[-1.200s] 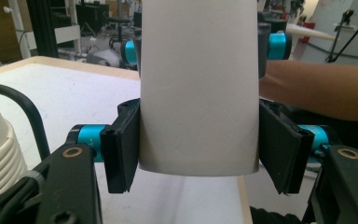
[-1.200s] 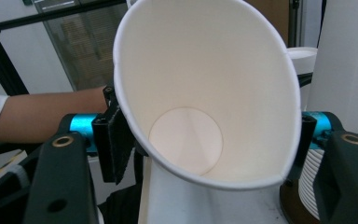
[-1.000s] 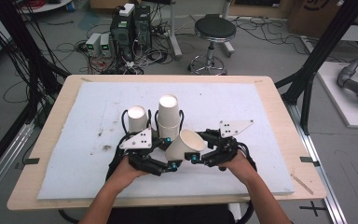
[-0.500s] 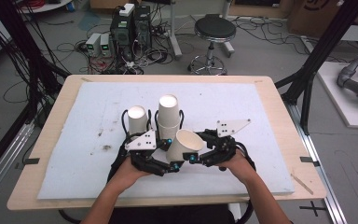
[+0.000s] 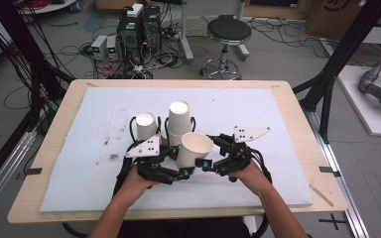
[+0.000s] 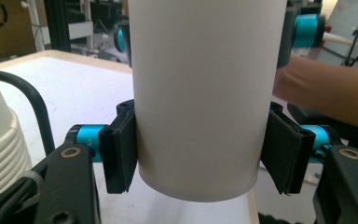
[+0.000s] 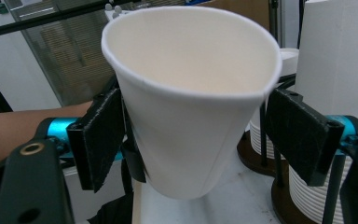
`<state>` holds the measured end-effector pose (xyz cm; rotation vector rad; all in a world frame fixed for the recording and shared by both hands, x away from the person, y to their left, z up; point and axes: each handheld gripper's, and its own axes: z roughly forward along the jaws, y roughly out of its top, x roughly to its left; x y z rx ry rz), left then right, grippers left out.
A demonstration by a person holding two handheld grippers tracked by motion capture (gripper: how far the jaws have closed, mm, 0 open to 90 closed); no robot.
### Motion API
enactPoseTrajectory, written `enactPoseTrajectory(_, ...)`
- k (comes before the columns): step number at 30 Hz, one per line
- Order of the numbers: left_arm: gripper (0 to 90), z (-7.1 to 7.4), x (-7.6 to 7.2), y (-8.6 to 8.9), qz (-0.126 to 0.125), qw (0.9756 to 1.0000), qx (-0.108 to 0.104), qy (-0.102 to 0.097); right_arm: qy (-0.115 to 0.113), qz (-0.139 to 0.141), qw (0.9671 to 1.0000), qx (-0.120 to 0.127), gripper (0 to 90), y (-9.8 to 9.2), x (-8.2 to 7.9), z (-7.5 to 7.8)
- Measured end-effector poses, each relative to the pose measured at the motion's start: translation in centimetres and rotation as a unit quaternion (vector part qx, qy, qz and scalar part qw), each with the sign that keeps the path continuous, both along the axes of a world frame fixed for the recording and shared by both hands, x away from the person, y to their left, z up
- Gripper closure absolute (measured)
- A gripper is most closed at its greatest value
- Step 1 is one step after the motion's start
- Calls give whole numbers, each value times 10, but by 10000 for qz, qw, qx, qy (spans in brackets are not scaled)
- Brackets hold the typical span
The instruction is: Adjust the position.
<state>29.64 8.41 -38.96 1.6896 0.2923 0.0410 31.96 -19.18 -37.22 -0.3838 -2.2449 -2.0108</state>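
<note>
A plain white paper cup (image 5: 194,148), unprinted, with a rolled rim, hangs tilted above the surface (image 5: 287,163), its mouth toward two o'clock. The left gripper (image 5: 178,174) jaws have just closed and clench its lower wall from both sides. The right gripper (image 5: 209,165) jaws have just opened, released, flanking the cup near its rim without pressing.

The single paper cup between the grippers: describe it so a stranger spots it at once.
On the white mat, find the two upright cup stacks. Just in front, the tilted paper cup is clamped by the left gripper. Unlike its neighbours, it is single, off the mat, mouth open.
</note>
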Motion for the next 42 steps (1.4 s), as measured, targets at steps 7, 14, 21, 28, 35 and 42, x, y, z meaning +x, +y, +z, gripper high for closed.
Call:
enactPoseTrajectory(7, 349, -1, -1, -2, 140, 9996, 242, -85, -182, 109, 9997, -128, 341, -1, 0, 1)
enactPoseTrajectory(14, 281, -1, -2, 1, 432, 9977, 508, -115, -372, -109, 9976, -572, 346, -5, 2, 2)
enactPoseTrajectory(21, 346, -3, -1, -5, 264, 9982, 534, -101, -330, -49, 9977, -594, 344, 0, 0, 1)
enactPoseTrajectory(28, 351, -2, -2, -5, 177, 9989, 430, -99, -209, -169, 9993, -249, 222, 3, -2, 0)
enactPoseTrajectory(35, 349, -3, -3, -8, 173, 9988, 448, -75, -400, -48, 9984, -393, 319, 7, -3, 0)
enactPoseTrajectory(42, 275, -5, -3, -2, 527, 9970, 549, -121, -588, -338, 9961, -568, 327, -2, -2, 4)
